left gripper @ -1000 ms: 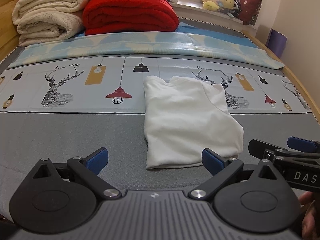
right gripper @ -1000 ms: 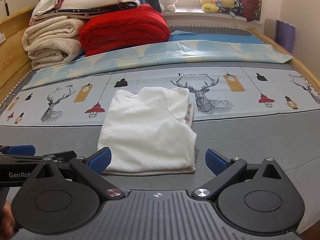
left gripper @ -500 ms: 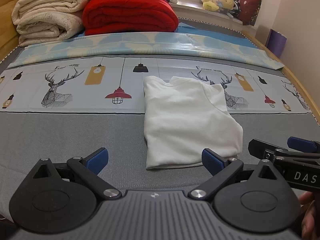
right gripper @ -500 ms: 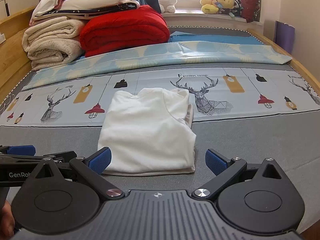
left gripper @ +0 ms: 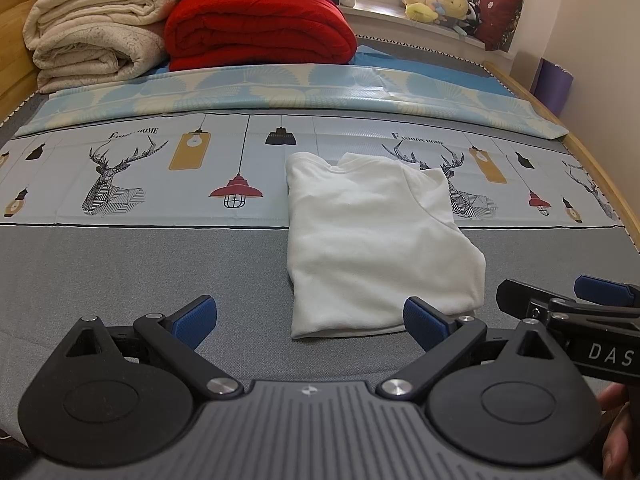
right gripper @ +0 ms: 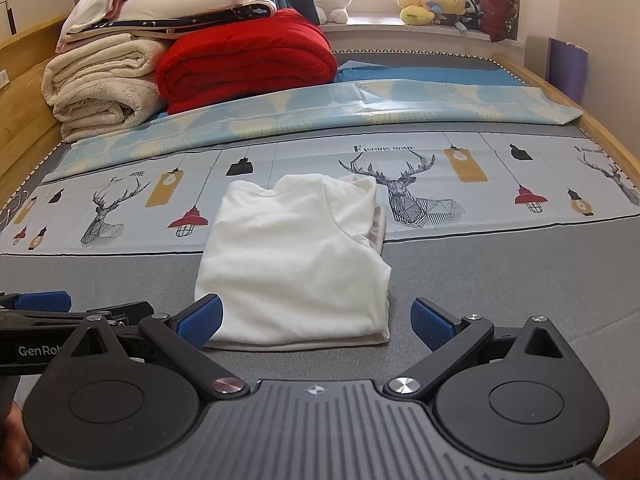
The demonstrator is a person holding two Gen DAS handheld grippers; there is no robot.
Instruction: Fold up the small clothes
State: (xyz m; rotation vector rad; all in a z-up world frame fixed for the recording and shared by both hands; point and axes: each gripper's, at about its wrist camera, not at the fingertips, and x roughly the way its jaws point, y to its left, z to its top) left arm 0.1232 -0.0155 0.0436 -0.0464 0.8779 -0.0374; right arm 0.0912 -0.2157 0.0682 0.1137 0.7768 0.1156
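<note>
Tongs (left gripper: 310,316) (right gripper: 318,320) spread wide, just short of folded shirt's (left gripper: 372,236) (right gripper: 296,260) near hem.

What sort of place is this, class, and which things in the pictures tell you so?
Most likely a bedroom, with the work done on a bed. Folded blankets, among them a red blanket, are stacked at the far end; stuffed toys line the windowsill; a folded white garment lies on the printed sheet.

"FASHION HOME" on the printed sheet (right gripper: 400,168); "GenRob" on the left tongs (right gripper: 120,322).
</note>
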